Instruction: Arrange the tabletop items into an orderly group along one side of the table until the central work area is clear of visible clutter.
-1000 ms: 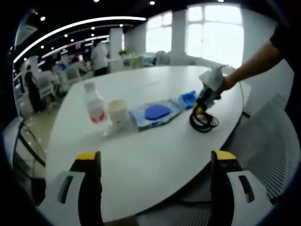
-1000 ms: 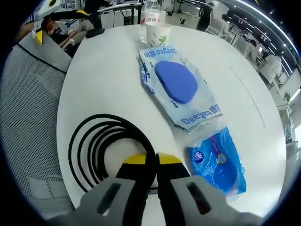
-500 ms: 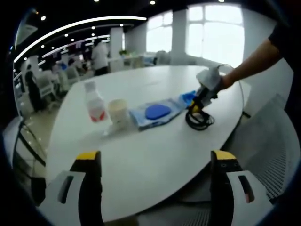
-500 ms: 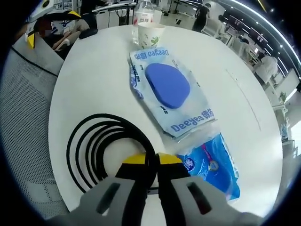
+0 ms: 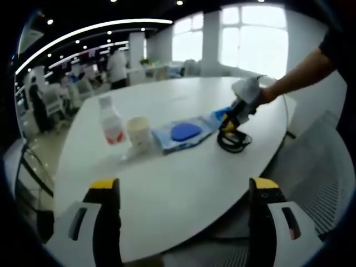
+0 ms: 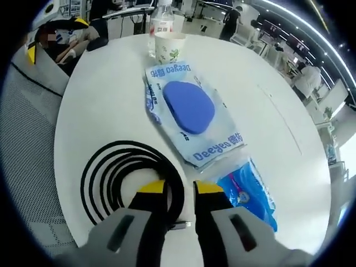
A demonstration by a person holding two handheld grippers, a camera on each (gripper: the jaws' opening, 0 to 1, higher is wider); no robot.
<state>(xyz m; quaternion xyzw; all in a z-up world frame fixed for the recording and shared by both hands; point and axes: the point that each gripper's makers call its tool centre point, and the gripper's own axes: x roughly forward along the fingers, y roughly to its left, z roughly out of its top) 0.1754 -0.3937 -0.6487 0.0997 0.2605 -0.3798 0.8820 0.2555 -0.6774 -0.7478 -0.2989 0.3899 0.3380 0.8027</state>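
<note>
I see the coiled black cable [image 6: 125, 175] flat on the white table [image 6: 105, 100] near its edge, a strand between my right gripper [image 6: 179, 192]'s parted jaws, grip let go. Just beside: small blue packet [image 6: 250, 192], Deeyeo pack [image 6: 189, 111], then paper cup [image 6: 169, 47] and bottle [image 6: 161, 16]. Left gripper [image 5: 183, 194] spread wide, holding nothing, hanging short of the near table edge
</note>
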